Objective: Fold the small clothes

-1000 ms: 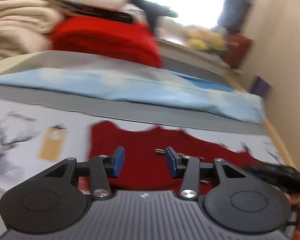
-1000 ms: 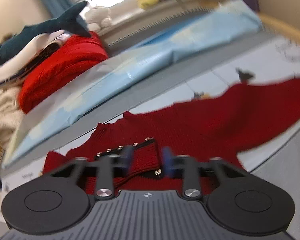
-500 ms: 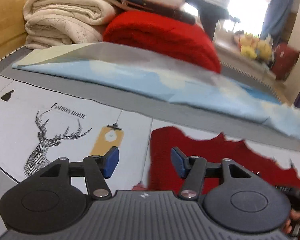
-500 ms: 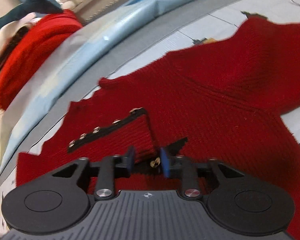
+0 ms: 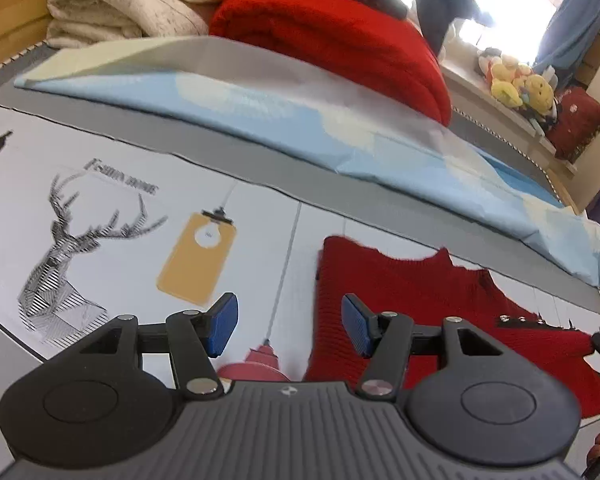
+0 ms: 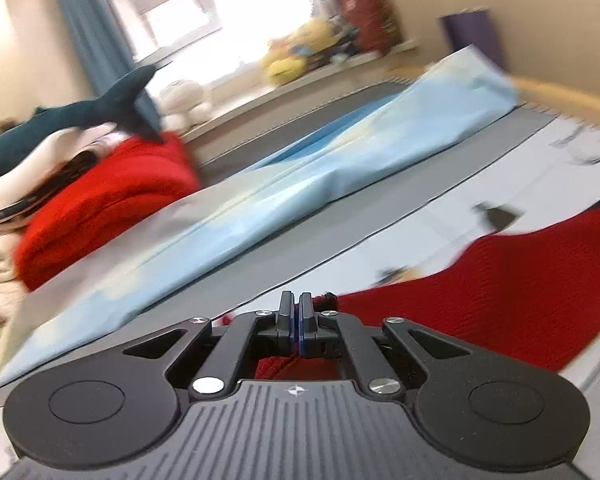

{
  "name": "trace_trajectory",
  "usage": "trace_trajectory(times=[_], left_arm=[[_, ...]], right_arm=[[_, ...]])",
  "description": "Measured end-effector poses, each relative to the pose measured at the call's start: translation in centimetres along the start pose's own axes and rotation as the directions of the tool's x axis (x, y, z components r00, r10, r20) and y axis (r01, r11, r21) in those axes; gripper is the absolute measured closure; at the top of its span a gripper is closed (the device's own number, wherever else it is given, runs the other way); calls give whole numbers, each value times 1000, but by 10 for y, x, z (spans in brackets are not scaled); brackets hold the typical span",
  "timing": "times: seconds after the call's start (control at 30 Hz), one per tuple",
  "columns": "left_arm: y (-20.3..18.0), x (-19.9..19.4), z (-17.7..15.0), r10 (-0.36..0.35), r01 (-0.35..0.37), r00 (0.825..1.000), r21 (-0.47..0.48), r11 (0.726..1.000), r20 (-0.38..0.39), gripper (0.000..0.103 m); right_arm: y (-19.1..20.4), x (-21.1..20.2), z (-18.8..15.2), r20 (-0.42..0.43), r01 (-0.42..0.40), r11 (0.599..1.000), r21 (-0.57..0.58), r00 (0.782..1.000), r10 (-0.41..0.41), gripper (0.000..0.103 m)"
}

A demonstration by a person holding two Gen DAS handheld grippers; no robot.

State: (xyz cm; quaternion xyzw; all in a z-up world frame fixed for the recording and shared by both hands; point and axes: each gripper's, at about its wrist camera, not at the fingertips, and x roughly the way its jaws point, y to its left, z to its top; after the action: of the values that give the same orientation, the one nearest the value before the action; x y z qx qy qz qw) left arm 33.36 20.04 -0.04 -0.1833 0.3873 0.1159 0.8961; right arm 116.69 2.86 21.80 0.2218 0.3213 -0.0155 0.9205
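Red sweater (image 5: 412, 312) flat on the printed mat (image 5: 100, 168), one gripper pinching it, the other free.

The left gripper (image 5: 288, 326) hangs with its blue pads spread wide, just above the mat at the sweater's left edge, holding nothing. The right gripper (image 6: 295, 326) has its pads pressed together, red knit bunched right at them; it seems to grip the sweater's edge. Behind lie a pale blue sheet (image 5: 340, 128) and a red blanket (image 5: 340, 36).
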Motion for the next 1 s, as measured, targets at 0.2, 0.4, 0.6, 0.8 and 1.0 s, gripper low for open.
trace_trajectory(times=[0.2,0.4,0.6,0.8,1.0], left_arm=[[-17,27,-19,-28,30,996,18,999,-80,40],[-29,43,-36,-7,14,993,56,998,-117,40],[-31,42,-38,-5,13,993,66,998,-119,40],[-35,34,-33,-19,27,995,82,996,-99,40],[-42,34,-37,-18,31,994,115,993,-107,40]], right_arm=[[-54,21,-17,-143,235,972,-7,962,-234,99],[-65,27,-19,-180,-31,997,64,983,42,84],[-95,34,-22,-279,110,988,112,957,-75,79],[-165,-7,24,-83,186,973,134,981,-176,74],[-287,-43,33,-45,404,835,373,907,-419,72]])
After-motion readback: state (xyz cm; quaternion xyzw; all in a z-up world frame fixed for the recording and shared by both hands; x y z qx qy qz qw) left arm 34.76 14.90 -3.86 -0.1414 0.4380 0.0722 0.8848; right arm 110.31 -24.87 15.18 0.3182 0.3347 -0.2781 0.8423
